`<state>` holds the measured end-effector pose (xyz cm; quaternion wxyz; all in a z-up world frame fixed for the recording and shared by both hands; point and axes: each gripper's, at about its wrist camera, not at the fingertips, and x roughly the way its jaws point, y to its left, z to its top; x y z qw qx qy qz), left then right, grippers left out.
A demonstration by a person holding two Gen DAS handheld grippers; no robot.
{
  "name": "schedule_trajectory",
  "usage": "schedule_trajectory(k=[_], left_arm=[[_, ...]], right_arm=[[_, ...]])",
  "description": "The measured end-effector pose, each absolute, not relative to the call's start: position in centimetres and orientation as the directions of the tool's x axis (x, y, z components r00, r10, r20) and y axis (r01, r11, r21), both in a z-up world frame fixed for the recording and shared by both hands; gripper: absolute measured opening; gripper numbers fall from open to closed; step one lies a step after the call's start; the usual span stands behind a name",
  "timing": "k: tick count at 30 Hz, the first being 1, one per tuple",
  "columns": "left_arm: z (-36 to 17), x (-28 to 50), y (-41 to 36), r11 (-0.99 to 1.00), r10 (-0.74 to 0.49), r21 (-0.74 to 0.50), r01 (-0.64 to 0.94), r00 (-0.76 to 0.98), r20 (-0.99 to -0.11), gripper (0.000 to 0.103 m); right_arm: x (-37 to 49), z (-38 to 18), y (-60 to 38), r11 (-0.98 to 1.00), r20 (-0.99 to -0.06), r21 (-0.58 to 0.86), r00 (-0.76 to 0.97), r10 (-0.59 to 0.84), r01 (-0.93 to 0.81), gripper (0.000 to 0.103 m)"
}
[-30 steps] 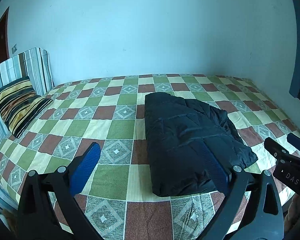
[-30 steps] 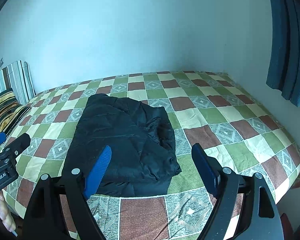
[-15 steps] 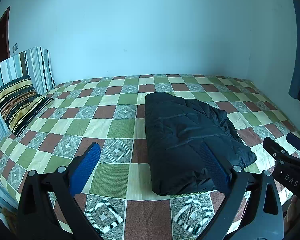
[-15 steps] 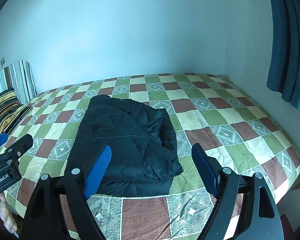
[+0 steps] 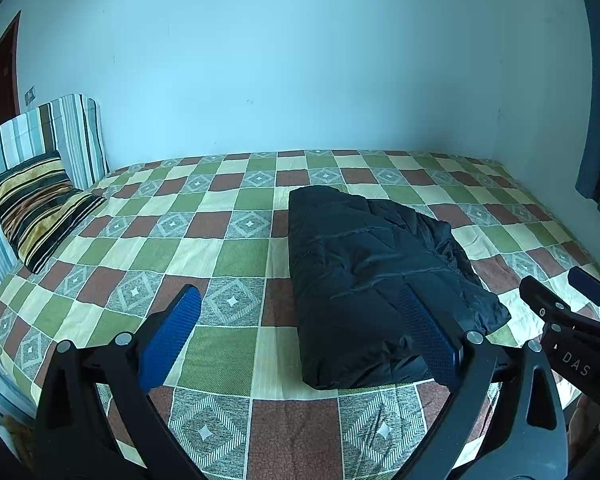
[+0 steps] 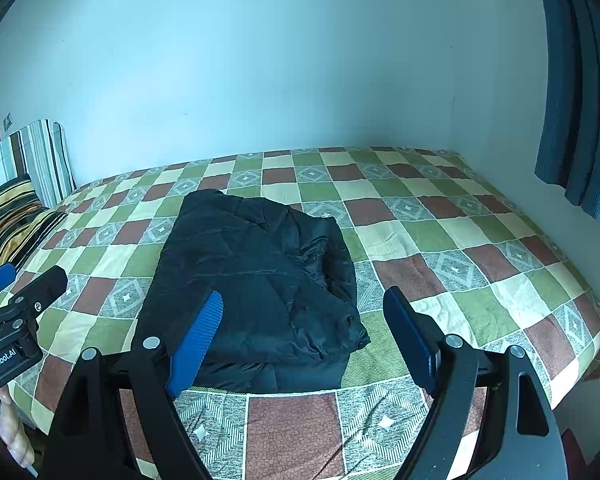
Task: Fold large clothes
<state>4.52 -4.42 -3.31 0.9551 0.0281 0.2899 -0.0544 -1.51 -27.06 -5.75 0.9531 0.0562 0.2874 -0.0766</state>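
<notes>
Jacket [image 5: 372,284], black and quilted, lies folded on the checkered bedspread [image 5: 220,248]. Left gripper [image 5: 300,336] and right gripper [image 6: 304,340] hang above it, fingers spread, gripping nothing.

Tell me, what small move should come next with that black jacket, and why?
Probably none beyond drawing both back: the black jacket already lies folded in a compact bundle on the checked bedspread, and the left gripper and right gripper hang open, holding nothing.

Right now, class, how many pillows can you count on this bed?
2. A striped yellow-and-black pillow lies at the left end of the checked bedspread; a taller grey-striped pillow stands behind it against the wall. Others may be hidden beyond the left edge.
</notes>
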Motion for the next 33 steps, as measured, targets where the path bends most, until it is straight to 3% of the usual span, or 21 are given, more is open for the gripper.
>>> schedule_trajectory(k=[33], left_arm=[[-2.92,3.99,-4.57,0.993,-0.080,0.028,0.110,0.848,-0.524,0.099]], right_arm=[[-1.36,-5.72,-26.20,0.984,-0.559,0.056,0.822,-0.109,0.169,0.081]])
